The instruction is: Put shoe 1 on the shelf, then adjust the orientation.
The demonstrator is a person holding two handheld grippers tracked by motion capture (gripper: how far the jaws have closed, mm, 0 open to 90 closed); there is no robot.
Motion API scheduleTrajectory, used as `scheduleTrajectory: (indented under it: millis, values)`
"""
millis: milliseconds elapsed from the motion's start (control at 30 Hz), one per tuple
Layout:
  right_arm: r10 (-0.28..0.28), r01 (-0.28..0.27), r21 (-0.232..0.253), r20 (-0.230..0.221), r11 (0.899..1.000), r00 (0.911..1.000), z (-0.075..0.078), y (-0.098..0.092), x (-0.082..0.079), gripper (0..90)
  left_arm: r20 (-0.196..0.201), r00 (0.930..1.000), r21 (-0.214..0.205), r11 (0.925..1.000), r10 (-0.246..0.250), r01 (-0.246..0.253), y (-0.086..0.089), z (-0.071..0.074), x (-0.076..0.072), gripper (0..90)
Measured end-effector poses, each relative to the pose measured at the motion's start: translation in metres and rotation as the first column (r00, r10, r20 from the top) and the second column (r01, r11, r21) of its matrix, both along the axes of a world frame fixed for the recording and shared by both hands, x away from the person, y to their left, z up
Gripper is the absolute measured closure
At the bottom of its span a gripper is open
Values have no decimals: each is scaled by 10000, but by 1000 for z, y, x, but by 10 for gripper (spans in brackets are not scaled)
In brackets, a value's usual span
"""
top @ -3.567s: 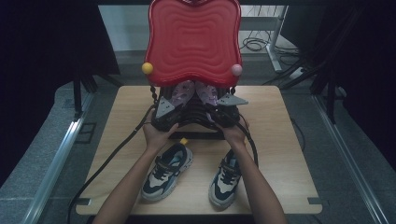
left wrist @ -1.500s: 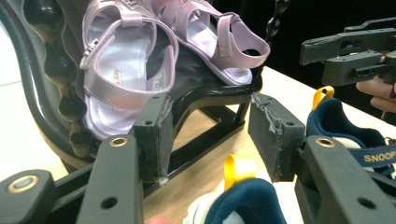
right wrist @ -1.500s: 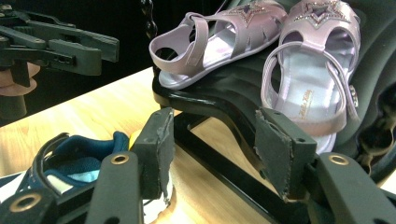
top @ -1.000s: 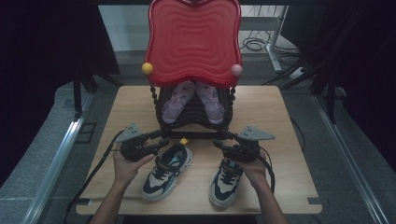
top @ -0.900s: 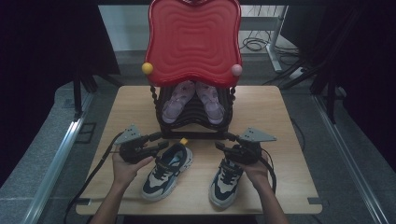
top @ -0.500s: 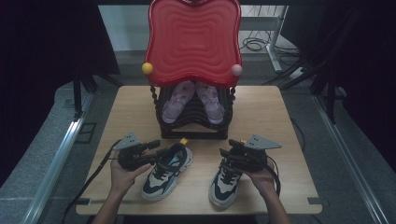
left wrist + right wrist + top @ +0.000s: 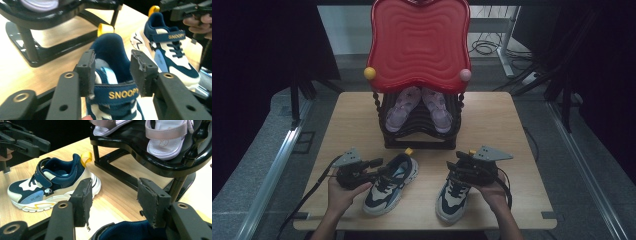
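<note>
Each claw is black, with two flat dark pads [image 7: 138,72], round brass screw rings, a grey three-cornered plate [image 7: 348,157] on top and a black cable [image 7: 309,195].

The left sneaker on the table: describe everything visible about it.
The left sneaker is a navy and cream child's shoe with a chunky pale sole, laces, a navy strap lettered SNOOPY and a yellow heel loop. It stands upright on the wooden table, heel toward the black rack. The left gripper straddles its collar, jaws just closing, pads not visibly pressing.
</note>
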State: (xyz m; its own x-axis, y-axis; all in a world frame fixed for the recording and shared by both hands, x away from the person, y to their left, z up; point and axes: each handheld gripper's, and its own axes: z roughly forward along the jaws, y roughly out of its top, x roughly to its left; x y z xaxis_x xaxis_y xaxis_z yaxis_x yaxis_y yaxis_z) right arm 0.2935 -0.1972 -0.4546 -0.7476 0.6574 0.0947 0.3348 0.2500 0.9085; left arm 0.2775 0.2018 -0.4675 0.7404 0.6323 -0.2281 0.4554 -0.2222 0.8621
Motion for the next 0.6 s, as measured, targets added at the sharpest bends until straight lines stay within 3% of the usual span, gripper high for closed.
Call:
scheduleTrajectory:
  millis: [100, 267, 600]
  values:
    - [25, -25, -22, 11, 10000, 10000, 0, 2, 0, 466, -164, 9997, 87, 9998, -198, 200, 0, 0, -3, 607]
    - [28, -28, -134, 60, 9999, 10000, 1, 3, 0, 466, -355, 9976, 204, 9979, -602, 610, -4, -1, -8, 764]
    - [-251, 249, 84, 352, 9997, 9991, 6, -1, -3, 472, -440, 9909, 1028, 9861, -1269, 1309, -24, 1, -21, 892]
